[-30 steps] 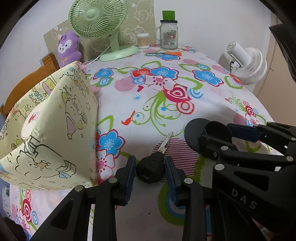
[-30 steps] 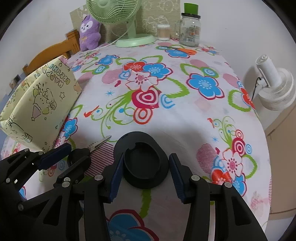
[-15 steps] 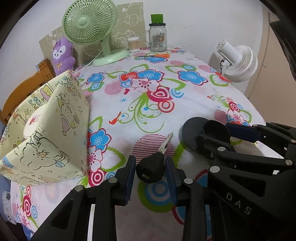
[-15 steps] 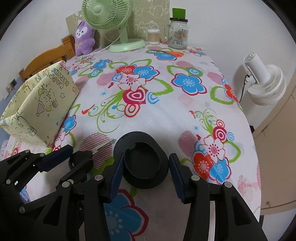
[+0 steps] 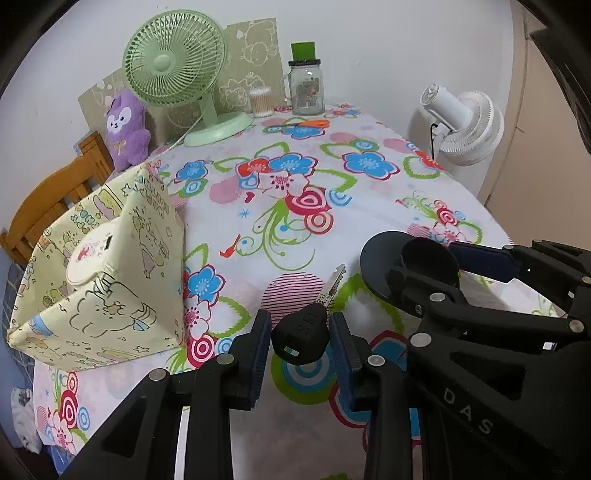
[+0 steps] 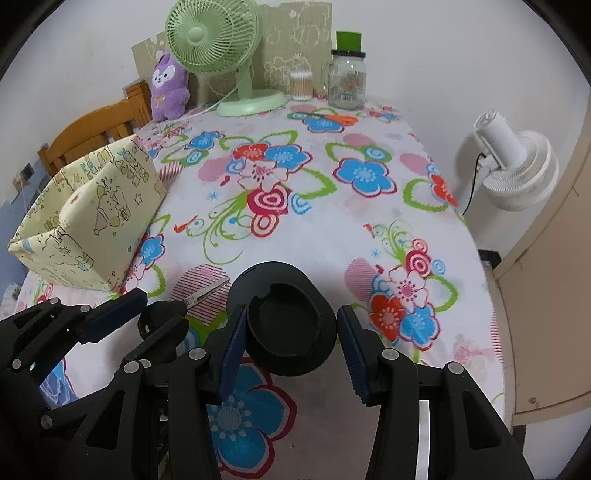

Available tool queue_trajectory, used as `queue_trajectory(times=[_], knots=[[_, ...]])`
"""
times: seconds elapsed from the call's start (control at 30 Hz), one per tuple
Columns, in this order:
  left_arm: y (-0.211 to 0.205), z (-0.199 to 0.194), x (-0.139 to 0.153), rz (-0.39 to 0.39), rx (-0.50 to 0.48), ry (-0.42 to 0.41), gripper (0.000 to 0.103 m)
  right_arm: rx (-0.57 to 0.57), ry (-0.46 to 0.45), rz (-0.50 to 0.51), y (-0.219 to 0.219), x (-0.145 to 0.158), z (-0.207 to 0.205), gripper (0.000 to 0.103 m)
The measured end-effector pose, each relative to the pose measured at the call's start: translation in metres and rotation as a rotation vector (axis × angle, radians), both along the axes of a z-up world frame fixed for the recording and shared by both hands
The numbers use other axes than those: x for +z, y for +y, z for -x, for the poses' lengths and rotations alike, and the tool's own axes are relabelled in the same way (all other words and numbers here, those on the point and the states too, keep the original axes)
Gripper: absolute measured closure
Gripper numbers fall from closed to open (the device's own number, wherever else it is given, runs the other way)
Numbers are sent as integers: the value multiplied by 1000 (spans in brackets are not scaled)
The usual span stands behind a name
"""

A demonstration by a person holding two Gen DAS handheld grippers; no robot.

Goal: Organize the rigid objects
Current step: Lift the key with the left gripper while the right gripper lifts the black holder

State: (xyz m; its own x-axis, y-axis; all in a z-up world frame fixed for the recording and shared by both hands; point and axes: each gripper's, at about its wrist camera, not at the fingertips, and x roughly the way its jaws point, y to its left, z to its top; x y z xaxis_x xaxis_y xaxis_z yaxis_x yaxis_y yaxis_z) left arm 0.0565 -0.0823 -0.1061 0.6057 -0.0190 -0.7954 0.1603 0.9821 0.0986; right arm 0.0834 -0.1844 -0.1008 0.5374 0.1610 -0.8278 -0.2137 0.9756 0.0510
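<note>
A: Any lettering you can read?
B: "SH" moulded on the key (image 5: 301, 334) head, and "DAS" on the right gripper (image 5: 476, 258) body.
A: The jar (image 5: 306, 90) label?
B: Printed, but too small to read.

My table, draped in a flowered tablecloth (image 6: 332, 221), stands against a plain white wall (image 6: 424, 55) under soft, even light. At its far edge stand a green desk fan (image 6: 212, 35), a purple plush toy (image 6: 168, 92), a glass jar (image 6: 346, 83) and a tub of cotton swabs (image 6: 301, 85), before patterned cardboard panels (image 6: 295, 40). A wooden chair (image 6: 99, 125) stands left; right, a white floor fan (image 6: 517, 166) beside a beige cabinet (image 6: 554, 229).
</note>
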Motion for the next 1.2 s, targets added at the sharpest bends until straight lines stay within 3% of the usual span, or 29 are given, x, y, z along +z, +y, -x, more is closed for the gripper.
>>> queue_trajectory(times=[1.2], knots=[[32, 10, 73, 31, 17, -76, 71, 34, -96, 15, 31, 80, 7, 51]])
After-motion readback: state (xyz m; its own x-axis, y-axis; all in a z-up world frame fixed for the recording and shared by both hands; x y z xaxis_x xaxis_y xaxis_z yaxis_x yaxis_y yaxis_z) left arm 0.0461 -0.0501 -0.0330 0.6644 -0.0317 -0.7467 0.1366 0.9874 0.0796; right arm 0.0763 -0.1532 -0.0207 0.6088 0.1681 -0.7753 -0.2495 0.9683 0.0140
